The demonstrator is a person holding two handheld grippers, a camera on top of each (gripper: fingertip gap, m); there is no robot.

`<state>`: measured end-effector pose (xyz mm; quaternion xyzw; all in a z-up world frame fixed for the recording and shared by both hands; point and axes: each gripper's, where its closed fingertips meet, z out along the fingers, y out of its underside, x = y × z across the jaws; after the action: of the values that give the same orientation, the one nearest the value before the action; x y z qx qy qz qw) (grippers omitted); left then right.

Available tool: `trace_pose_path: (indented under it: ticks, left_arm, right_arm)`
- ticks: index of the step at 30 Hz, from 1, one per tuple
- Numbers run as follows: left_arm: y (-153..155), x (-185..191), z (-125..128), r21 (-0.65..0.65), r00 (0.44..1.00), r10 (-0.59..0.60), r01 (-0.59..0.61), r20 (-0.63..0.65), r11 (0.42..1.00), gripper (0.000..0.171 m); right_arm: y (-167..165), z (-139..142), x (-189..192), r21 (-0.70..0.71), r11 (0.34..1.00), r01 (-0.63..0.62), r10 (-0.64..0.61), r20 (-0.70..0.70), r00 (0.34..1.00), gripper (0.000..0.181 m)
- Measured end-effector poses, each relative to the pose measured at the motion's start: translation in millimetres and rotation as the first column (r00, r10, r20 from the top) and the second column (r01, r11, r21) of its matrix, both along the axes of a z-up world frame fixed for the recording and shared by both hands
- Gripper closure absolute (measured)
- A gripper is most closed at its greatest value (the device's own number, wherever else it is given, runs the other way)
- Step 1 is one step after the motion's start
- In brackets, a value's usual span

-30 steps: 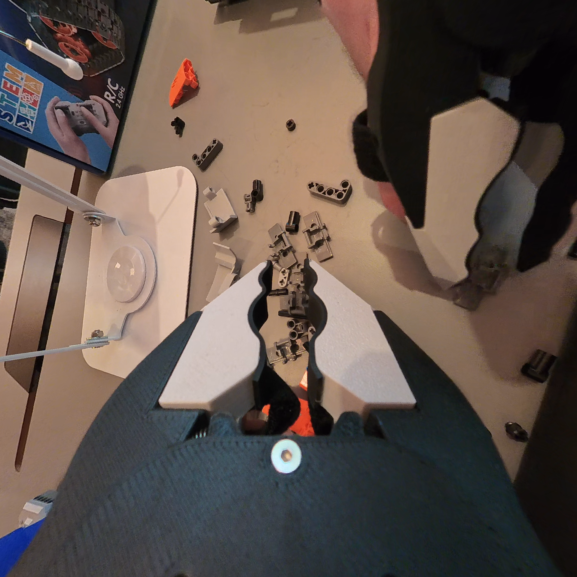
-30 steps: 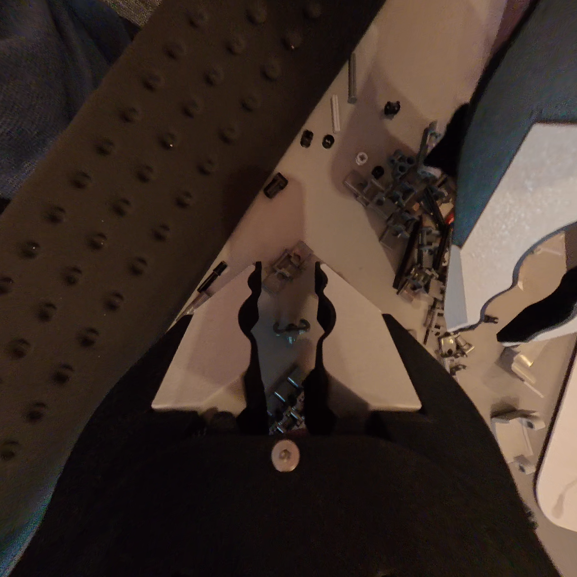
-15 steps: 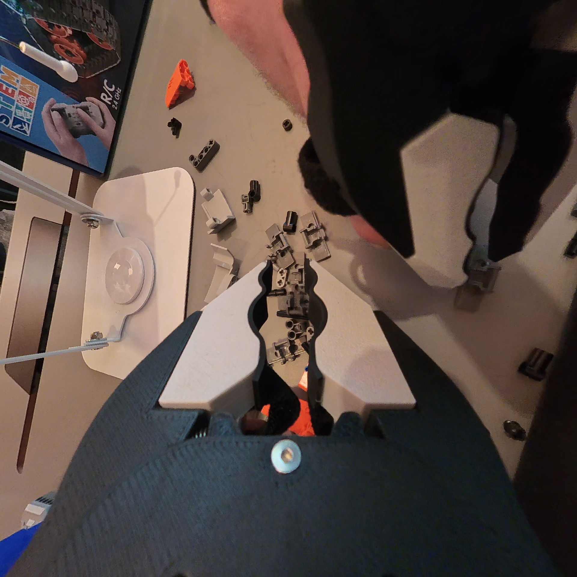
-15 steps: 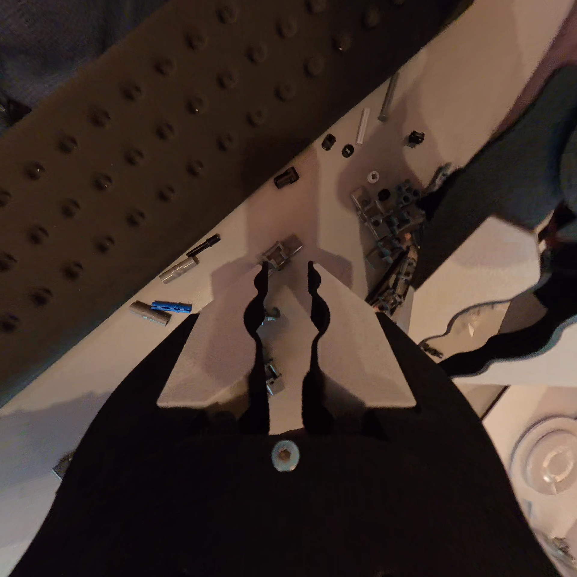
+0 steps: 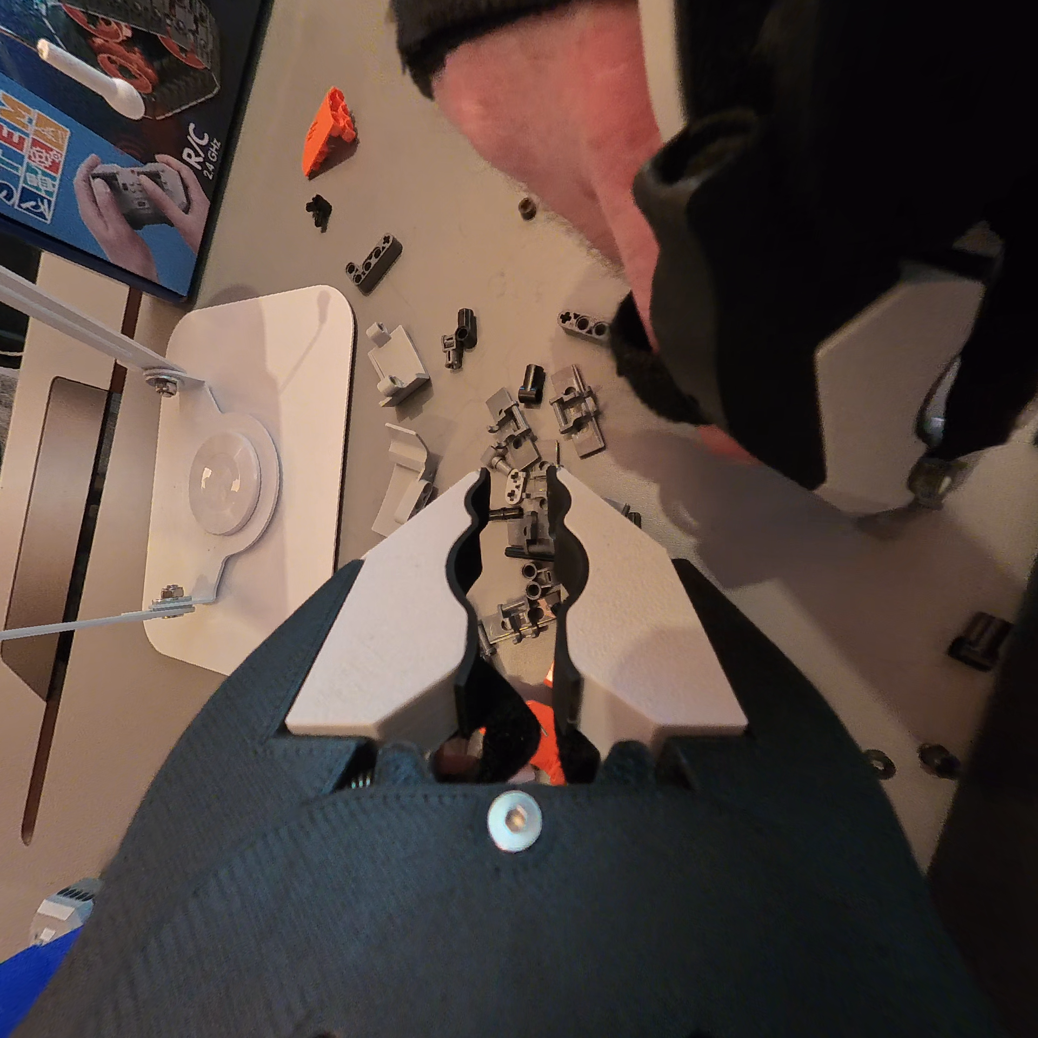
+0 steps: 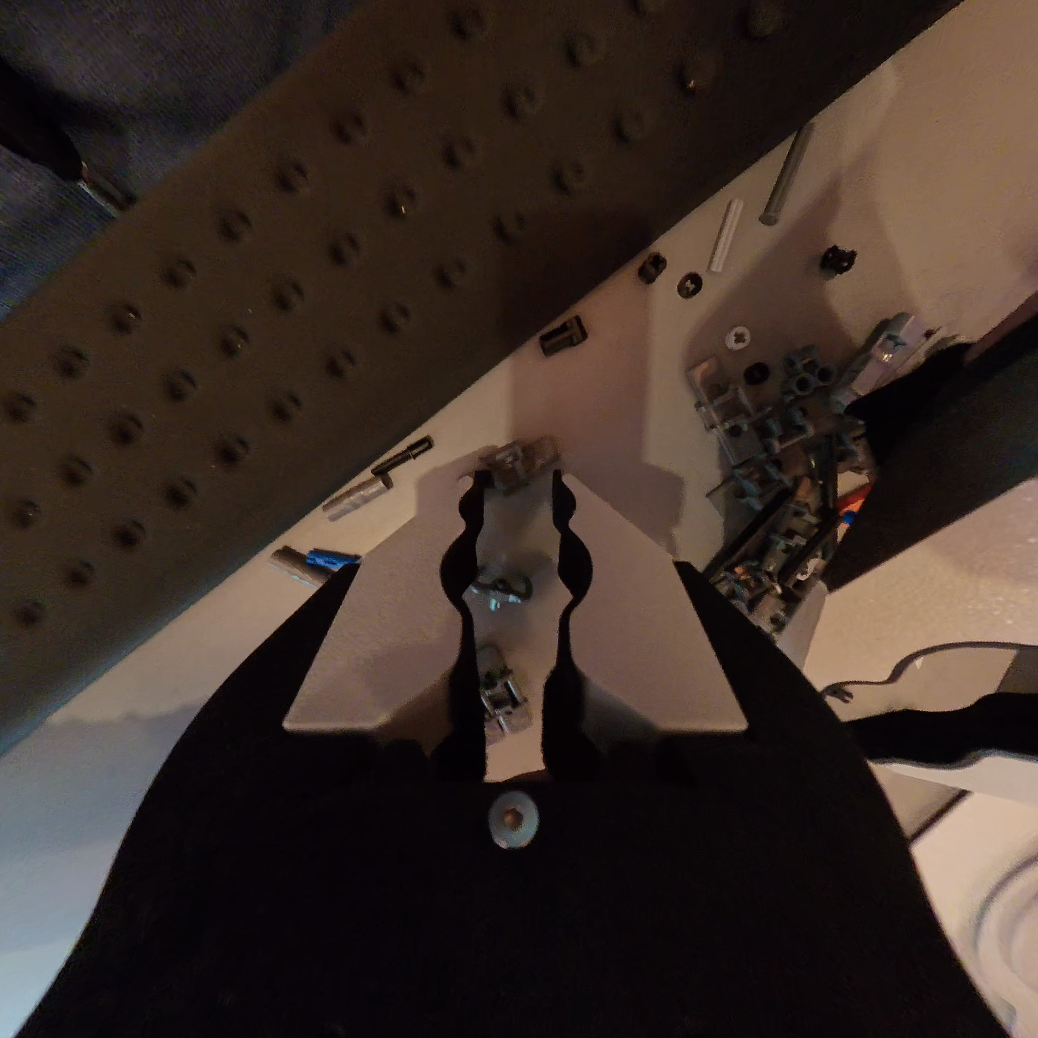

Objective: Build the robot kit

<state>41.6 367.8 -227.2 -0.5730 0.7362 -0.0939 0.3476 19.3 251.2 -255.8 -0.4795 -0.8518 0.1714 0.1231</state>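
While the left claw (image 5: 517,477) hangs with its fingers apart and nothing between them, it sits just above a loose heap of grey kit pieces (image 5: 525,539) on the pale surface (image 5: 505,168). A grey clip-like piece (image 5: 522,615) shows in the gap, its long side lying across the fingers and tilted slightly up to the right. An orange wedge (image 5: 331,132) and a black holed beam (image 5: 373,263) lie well apart, farther out.

The right claw (image 6: 515,477) is likewise spread and empty. A blurred grey link (image 6: 519,458) lies just beyond its tips, its long axis seemingly crosswise and slanting up to the right. A small hooked metal part (image 6: 502,587) shows below the gap, and a dark studded plate (image 6: 281,281) borders the surface.

These pieces look like hard moulded plastic: light, stiff and smooth, likely to skate. The firmest hold would be across a piece's narrow width, on its flat flanks.
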Motion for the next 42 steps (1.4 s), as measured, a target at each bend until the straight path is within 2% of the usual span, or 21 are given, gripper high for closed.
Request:
trace_pose_path:
  ticks: [3, 7, 13, 16, 18, 21, 25, 27, 29, 34, 37, 42]
  left_arm:
    - [0, 0, -1, 0.001, 1.000, -0.001, 0.001, -0.004, 1.000, 0.152]
    - [0, 0, 0, 0.002, 1.000, 0.000, 0.000, -0.003, 1.000, 0.152]
    - [-1, 0, -1, 0.001, 1.000, -0.002, 0.002, -0.008, 1.000, 0.152]
    - [-1, 0, -1, 0.000, 1.000, -0.001, 0.001, -0.005, 1.000, 0.152]
    - [-1, 0, -2, -0.001, 1.000, -0.003, 0.003, -0.007, 1.000, 0.152]
    - [-2, 0, -2, -0.002, 1.000, -0.005, 0.005, -0.008, 1.000, 0.152]
    - [-8, 7, 0, -0.002, 0.999, -0.036, 0.036, 0.020, 0.999, 0.153]
    - [-16, 14, 2, 0.006, 0.997, -0.070, 0.070, 0.036, 0.998, 0.154]
    - [-26, 23, 2, 0.031, 0.992, -0.124, 0.123, 0.034, 0.992, 0.155]
    - [-59, 42, -7, 0.031, 0.970, -0.242, 0.242, 0.013, 0.970, 0.155]
    - [-67, 49, -12, 0.013, 0.964, -0.265, 0.265, 0.009, 0.964, 0.155]
    - [-75, 52, -17, -0.038, 0.959, -0.283, 0.283, 0.012, 0.958, 0.154]
  right_arm:
    - [-7, 1, -5, -0.038, 0.999, 0.020, -0.020, -0.017, 1.000, 0.152]
    - [-6, 7, -2, -0.032, 0.999, 0.010, -0.012, -0.050, 0.999, 0.159]
    - [-16, 3, -1, -0.050, 0.999, -0.019, 0.017, -0.033, 0.999, 0.158]
    - [-14, -2, -3, -0.035, 0.999, -0.011, 0.010, -0.038, 0.999, 0.171]
    - [-16, -3, -3, -0.047, 0.999, -0.009, 0.007, -0.037, 0.999, 0.172]
    - [-12, 2, -1, -0.039, 0.998, 0.039, -0.041, -0.053, 0.998, 0.173]
    - [0, 39, 18, 0.023, 0.977, 0.213, -0.207, -0.153, 0.966, 0.173]
    - [-1, 54, 45, 0.049, 0.945, 0.324, -0.312, -0.170, 0.935, 0.173]
    - [-4, 56, 84, 0.094, 0.887, 0.452, -0.437, -0.140, 0.888, 0.173]
    - [-25, 39, 173, 0.104, 0.685, 0.721, -0.716, -0.091, 0.692, 0.173]
    - [-37, 26, 203, 0.073, 0.584, 0.809, -0.805, -0.081, 0.588, 0.173]
    - [-50, 9, 213, 0.008, 0.532, 0.847, -0.845, -0.063, 0.532, 0.173]
